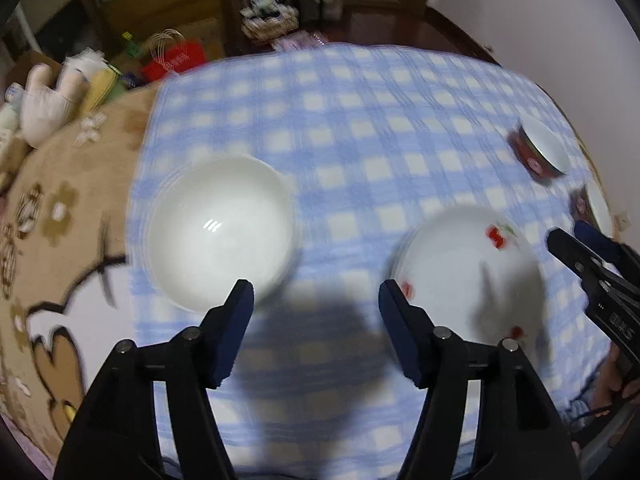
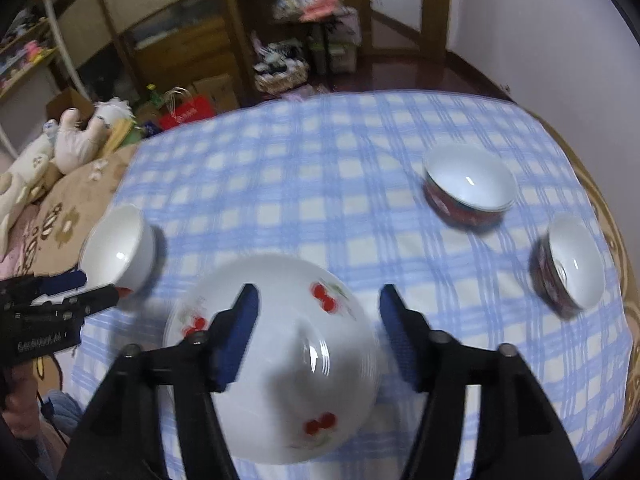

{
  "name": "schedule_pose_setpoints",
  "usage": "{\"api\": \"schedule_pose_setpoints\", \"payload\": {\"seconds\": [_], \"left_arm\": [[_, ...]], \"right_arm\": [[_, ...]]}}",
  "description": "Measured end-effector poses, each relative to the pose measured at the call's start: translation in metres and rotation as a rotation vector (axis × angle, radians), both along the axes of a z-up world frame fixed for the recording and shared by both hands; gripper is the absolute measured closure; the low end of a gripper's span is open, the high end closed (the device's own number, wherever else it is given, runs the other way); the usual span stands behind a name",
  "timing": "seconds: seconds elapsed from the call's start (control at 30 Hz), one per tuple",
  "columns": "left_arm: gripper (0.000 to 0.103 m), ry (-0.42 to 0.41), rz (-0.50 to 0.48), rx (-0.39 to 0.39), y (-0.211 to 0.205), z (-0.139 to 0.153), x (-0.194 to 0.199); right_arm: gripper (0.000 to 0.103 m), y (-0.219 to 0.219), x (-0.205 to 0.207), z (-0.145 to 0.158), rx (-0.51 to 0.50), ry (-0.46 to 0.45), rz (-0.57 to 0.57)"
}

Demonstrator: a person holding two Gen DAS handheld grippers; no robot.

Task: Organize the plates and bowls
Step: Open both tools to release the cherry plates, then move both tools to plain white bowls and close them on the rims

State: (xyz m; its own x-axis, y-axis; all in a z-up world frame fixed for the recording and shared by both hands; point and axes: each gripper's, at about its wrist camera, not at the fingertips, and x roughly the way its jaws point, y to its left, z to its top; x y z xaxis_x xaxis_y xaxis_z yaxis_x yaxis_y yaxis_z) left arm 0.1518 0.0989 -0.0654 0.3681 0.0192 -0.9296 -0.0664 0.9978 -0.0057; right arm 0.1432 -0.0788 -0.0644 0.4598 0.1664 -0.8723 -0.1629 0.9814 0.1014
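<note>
Fingers [image 2: 248, 336] of both grippers spread — cherry bowl [image 2: 280, 360] below, untouched.

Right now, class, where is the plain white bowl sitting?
In the left wrist view, the plain white bowl sits upright at the left edge of the blue checked cloth, left of the cherry-patterned bowl.

Cherry-print dish [image 2: 288, 360]: white, red cherries on inner wall, upright on blue checked cloth [image 2: 320, 184]. Plain white bowl [image 2: 120, 248]: upright, left of dish, apart. Two bowls, red outside and white inside, beyond dish to right: farther one [image 2: 468, 188] upright; nearer one [image 2: 572, 268] appears tilted
</note>
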Motion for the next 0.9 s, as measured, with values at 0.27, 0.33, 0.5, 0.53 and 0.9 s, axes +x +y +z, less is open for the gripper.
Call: {"api": "schedule_pose_setpoints", "payload": {"seconds": [0.27,0.33,0.5,0.53,0.9], "left_arm": [[0.023,-0.042,0.057,0.009,0.061,0.013,-0.001],[0.023,-0.037,0.059,0.028,0.071,0.010,0.002],[0.023,-0.001,0.097,0.011,0.099,-0.007,0.010],[0.023,0.006,0.108,0.005,0.104,-0.011,0.012],[0.023,0.079,0.187,-0.010,0.143,-0.052,0.021]], "right_arm": [[0.004,0.049,0.009,0.011,0.064,-0.023,0.064],[0.004,0.064,0.013,0.012,0.068,-0.023,0.081],[0.004,0.095,0.021,0.012,0.070,-0.031,0.122],[0.004,0.102,0.024,0.010,0.071,-0.031,0.127],[0.004,0.147,0.042,-0.030,0.089,0.076,0.146]]}}
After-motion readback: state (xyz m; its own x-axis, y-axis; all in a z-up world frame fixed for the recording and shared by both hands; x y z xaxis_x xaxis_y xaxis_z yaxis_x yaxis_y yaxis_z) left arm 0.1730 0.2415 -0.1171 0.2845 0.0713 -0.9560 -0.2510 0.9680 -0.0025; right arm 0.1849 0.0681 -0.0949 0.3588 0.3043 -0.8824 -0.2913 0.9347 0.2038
